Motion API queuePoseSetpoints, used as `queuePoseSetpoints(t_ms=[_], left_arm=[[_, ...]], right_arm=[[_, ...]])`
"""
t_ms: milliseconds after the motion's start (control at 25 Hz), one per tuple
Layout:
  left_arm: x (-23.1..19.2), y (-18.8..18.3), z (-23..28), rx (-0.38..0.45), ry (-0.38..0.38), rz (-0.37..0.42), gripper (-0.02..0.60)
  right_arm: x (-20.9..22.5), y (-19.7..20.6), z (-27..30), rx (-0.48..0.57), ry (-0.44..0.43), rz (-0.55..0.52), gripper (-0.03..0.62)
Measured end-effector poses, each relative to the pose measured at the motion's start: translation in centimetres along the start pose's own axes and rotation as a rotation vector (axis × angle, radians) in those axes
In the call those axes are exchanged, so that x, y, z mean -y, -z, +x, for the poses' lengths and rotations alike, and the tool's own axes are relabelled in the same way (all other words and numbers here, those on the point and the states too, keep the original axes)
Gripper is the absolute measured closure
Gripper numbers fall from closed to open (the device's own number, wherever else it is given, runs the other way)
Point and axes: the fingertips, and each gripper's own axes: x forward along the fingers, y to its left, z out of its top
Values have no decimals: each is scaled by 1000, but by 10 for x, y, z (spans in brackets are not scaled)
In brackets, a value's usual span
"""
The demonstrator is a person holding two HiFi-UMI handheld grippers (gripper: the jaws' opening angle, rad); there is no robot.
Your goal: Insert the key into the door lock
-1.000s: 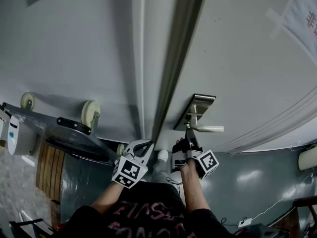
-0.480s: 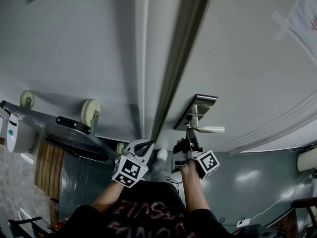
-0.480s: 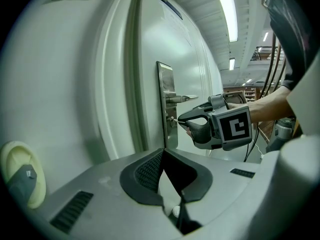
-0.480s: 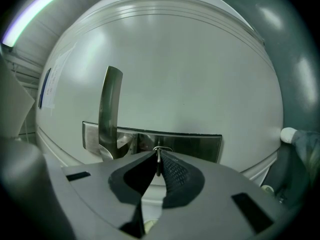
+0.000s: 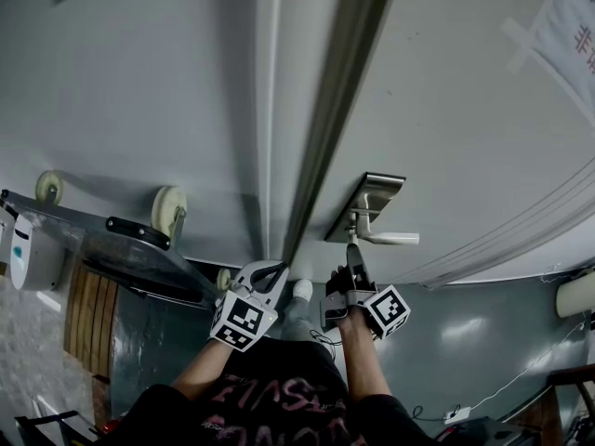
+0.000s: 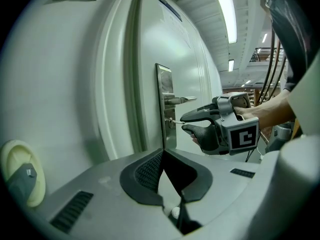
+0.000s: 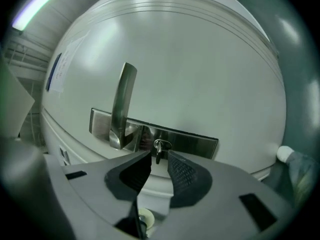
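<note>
The key (image 7: 158, 151) sticks out of the lock cylinder (image 7: 161, 145) in the steel lock plate (image 7: 155, 134), below the lever handle (image 7: 122, 106). My right gripper (image 7: 159, 156) stands just short of the key, its jaws a little apart on either side of it and not pressing it. Seen from the left gripper view, the right gripper (image 6: 183, 124) has its tips at the key (image 6: 175, 122). In the head view the right gripper (image 5: 351, 254) points at the lock plate (image 5: 364, 207). My left gripper (image 5: 276, 269) hangs shut and holding nothing, left of the door edge.
The white door (image 5: 446, 110) meets its frame (image 5: 325, 110) along a dark strip. A wheeled cart (image 5: 139, 235) and a white device (image 5: 23, 249) stand to the left. A paper notice (image 5: 572, 26) is stuck on the door. A cable (image 5: 521, 379) lies on the grey floor.
My right gripper has drawn back slightly from the lock plate. The key stays in the lock. The left gripper has not moved.
</note>
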Motion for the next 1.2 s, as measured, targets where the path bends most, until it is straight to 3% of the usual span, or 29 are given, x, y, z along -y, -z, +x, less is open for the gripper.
queuePoseSetpoints(t_ms=[240,440,640,840,1200], left_arm=[[0,-9,-4,30,-5,-1,569],[-3,-18,-6,54,-10,-6,569],[0,-24,-6,66,1,-7,569],[3,-29,-6,76,4,-13,569],[5,-32,-9,84,-18,-23,569]], right_arm=[[-9,12,-22,-66,-2,-215,445],[-14,25,-36,-127,38,-522,464],[-24,28,-48,-148,64,-736,490],[-26,28,-56,-153,93,-883,508],[-22,26,-65,-175,115,-1032,531]])
